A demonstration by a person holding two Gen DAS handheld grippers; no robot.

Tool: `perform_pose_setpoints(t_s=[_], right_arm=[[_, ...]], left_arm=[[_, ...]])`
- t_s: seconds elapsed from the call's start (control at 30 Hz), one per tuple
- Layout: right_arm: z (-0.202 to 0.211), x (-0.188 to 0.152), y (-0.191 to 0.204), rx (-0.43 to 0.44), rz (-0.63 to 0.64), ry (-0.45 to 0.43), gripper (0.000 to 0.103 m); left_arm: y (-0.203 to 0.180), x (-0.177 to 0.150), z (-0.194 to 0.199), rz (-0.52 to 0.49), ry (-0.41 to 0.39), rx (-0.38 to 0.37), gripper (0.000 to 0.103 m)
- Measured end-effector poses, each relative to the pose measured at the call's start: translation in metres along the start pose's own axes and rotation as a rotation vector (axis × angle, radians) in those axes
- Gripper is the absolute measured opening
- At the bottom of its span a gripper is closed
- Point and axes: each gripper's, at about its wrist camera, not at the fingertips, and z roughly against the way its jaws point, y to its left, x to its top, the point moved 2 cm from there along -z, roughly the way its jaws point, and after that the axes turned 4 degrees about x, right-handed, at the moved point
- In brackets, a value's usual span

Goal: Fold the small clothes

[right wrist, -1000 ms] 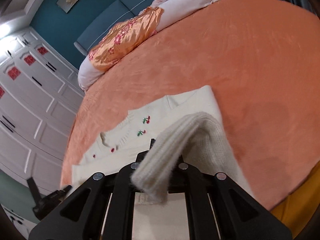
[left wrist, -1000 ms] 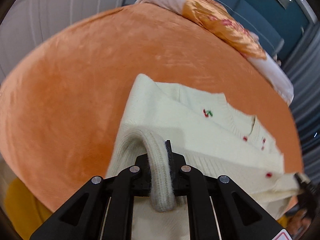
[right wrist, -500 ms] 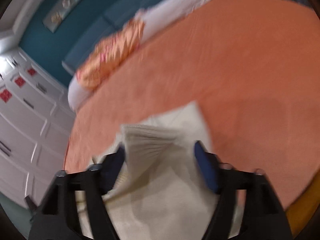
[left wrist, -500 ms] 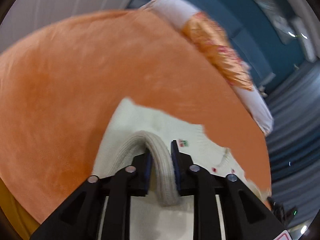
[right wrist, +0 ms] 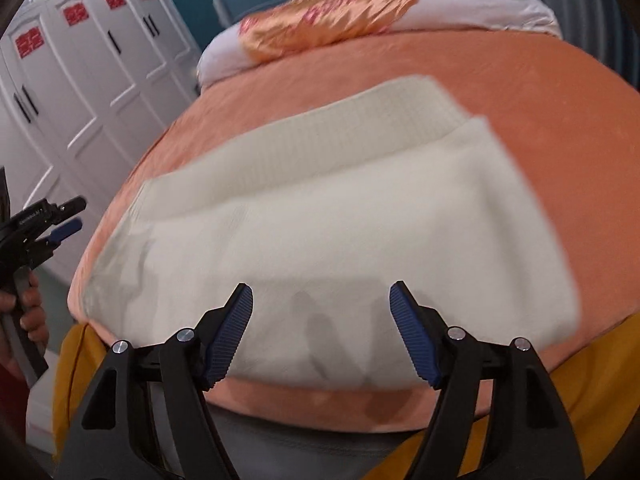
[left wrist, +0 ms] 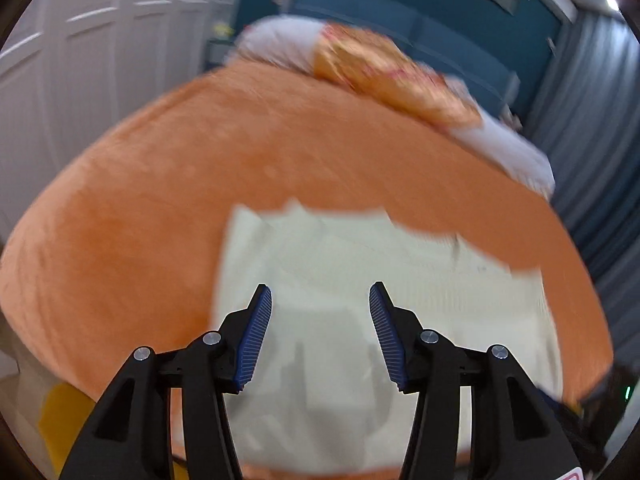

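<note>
A cream knitted cardigan point(left wrist: 360, 272) lies folded flat on the orange bed cover point(left wrist: 160, 200), its sleeve folded across the top. My left gripper point(left wrist: 320, 286) hovers above its near part with the jaws opening and nothing between them. In the right wrist view the cardigan point(right wrist: 340, 208) fills the middle. My right gripper point(right wrist: 322, 285) hangs over its near hem, jaws wide but closing slightly, with nothing in them. The left gripper point(right wrist: 76, 213) shows there at the far left, held by a hand point(right wrist: 32, 312).
An orange satin pillow point(right wrist: 328, 28) on white bedding lies at the head of the bed. White wardrobe doors point(right wrist: 80, 80) stand to the left. A yellow sheet point(right wrist: 600, 360) hangs below the orange cover's point(right wrist: 520, 80) near edge. Grey curtains point(left wrist: 592, 120) hang on the right.
Both grippers let go of the ribbed sleeve ends they pinched and pulled back from them. The sleeves now lie flat on the cardigan, and its cherry front no longer shows.
</note>
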Motion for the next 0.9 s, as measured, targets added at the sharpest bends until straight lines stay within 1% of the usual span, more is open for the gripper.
perform_pose_setpoints(t_s=[0.03, 0.07, 0.13, 0.2, 0.23, 0.27, 0.3, 0.33, 0.43, 0.57, 0.63, 0.7, 0.77, 0.83, 0.9], right_arm=[[0.0, -0.002, 0.005, 0.01, 0.007, 0.003, 0.066], [-0.001, -0.003, 0.011, 0.021, 0.02, 0.008, 0.066], [-0.004, -0.007, 0.025, 0.028, 0.058, 0.027, 0.055], [-0.01, -0.015, 0.039, 0.038, 0.103, 0.072, 0.037], [-0.013, -0.015, 0.04, 0.039, 0.11, 0.086, 0.037], [-0.013, -0.018, 0.045, 0.051, 0.117, 0.1, 0.037], [-0.017, -0.023, 0.05, 0.056, 0.127, 0.115, 0.037], [-0.022, -0.027, 0.054, 0.045, 0.142, 0.134, 0.037], [-0.042, -0.042, 0.055, -0.012, 0.192, 0.207, 0.036], [-0.043, -0.048, 0.06, -0.04, 0.249, 0.257, 0.036], [-0.041, -0.052, 0.061, -0.042, 0.252, 0.249, 0.036], [-0.034, -0.049, 0.058, -0.025, 0.222, 0.229, 0.036], [-0.022, -0.045, 0.051, 0.003, 0.153, 0.179, 0.036], [-0.005, -0.033, 0.037, -0.012, 0.083, 0.1, 0.037], [0.011, -0.016, 0.017, -0.037, 0.023, 0.032, 0.037]], left_arm=[[-0.007, -0.011, -0.004, -0.027, 0.033, -0.02, 0.049], [-0.017, -0.026, -0.011, -0.056, 0.068, -0.023, 0.049], [-0.028, -0.048, -0.019, -0.078, 0.109, -0.018, 0.049], [-0.034, -0.069, -0.03, -0.076, 0.165, -0.006, 0.049], [-0.035, -0.076, -0.035, -0.079, 0.187, 0.003, 0.049], [-0.033, -0.083, -0.041, -0.095, 0.198, 0.039, 0.049], [-0.033, -0.086, -0.042, -0.111, 0.192, 0.053, 0.049], [-0.033, -0.087, -0.043, -0.128, 0.182, 0.06, 0.049], [-0.032, -0.088, -0.043, -0.146, 0.189, 0.076, 0.05], [-0.035, -0.097, -0.042, -0.182, 0.186, 0.102, 0.052], [-0.038, -0.099, -0.043, -0.203, 0.18, 0.119, 0.054], [-0.046, -0.098, -0.043, -0.208, 0.176, 0.132, 0.054], [-0.045, -0.095, -0.037, -0.189, 0.169, 0.129, 0.055], [-0.04, -0.089, -0.03, -0.157, 0.147, 0.128, 0.057], [-0.031, -0.076, -0.023, -0.118, 0.119, 0.123, 0.058]])
